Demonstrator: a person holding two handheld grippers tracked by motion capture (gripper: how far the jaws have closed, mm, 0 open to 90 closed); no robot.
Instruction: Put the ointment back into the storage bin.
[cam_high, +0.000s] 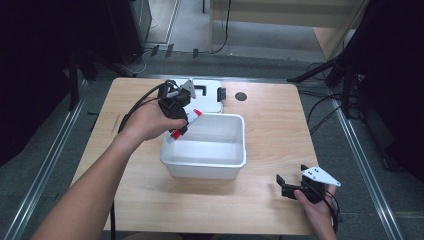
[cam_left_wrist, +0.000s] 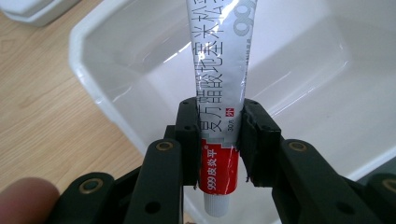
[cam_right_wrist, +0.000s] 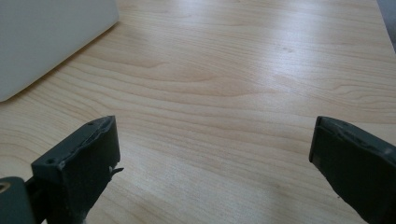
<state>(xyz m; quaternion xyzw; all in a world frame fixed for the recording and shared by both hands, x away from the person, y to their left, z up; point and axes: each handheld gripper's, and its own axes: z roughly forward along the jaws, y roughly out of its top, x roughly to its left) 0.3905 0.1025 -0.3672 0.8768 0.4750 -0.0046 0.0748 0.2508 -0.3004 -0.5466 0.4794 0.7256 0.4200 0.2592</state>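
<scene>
Lid (cam_high: 207, 95) lies behind bin (cam_high: 204, 167); left claw (cam_high: 178, 125) grips tube (cam_high: 185, 125).

Black claws (cam_left_wrist: 219, 140), brass screws, grey plates, cables.

A white tub (cam_high: 205, 150) sits near the middle of the wooden desk (cam_high: 270, 125). The left claw (cam_high: 179, 125), held in the person's left hand (cam_high: 150, 122), hovers at the tub's far left corner, clamped on a red-and-white tube (cam_high: 185, 125) that slants over the rim. Behind the tub, at the desk's far edge, lies a flat white lid (cam_high: 207, 95), with a dark round spot (cam_high: 241, 96) just beside it. The right claw (cam_high: 282, 182), jaws spread apart, rests near the desk's near right corner in the right hand (cam_high: 317, 212).
</scene>
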